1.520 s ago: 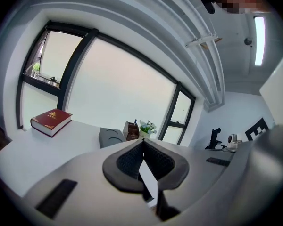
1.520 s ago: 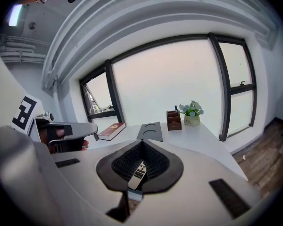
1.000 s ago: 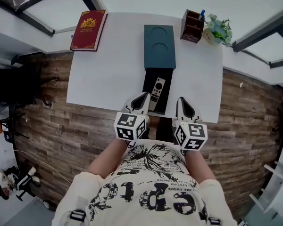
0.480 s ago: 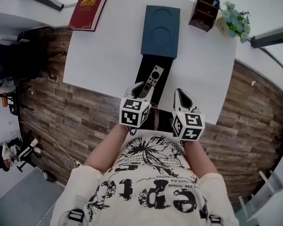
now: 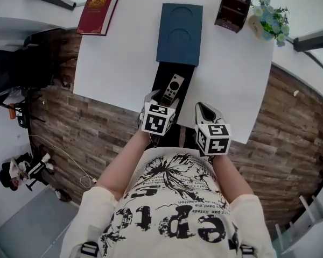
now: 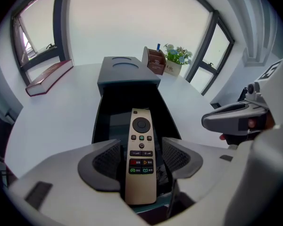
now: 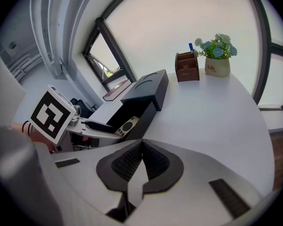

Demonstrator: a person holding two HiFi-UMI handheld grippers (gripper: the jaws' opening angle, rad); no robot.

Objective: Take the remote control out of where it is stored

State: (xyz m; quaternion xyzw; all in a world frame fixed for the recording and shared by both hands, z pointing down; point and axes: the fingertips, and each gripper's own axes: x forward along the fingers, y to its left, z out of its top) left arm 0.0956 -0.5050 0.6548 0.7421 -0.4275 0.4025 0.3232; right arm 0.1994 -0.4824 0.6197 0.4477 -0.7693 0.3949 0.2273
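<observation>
A beige remote control point(image 5: 172, 88) lies lengthwise in a black tray point(image 5: 160, 77) pulled out of a dark teal box point(image 5: 178, 27) on the white table. My left gripper point(image 5: 157, 100) points steeply down at the tray's near end. Its jaws have just been opening and now stand open, one on each side of the remote point(image 6: 141, 145), with thin gaps at both pads. My right gripper point(image 5: 205, 108) hovers to the right of the tray over the table's front edge. It is shut with nothing in it point(image 7: 141, 160).
A red book point(image 5: 99, 8) lies at the table's point(image 5: 113, 63) far left corner. A brown pen holder point(image 5: 230, 8) and a small flower pot point(image 5: 268, 21) stand at the far right. Wooden floor surrounds the table.
Both grippers have dropped and tilted down toward the tray. The left one has opened and now straddles the remote's near end.
</observation>
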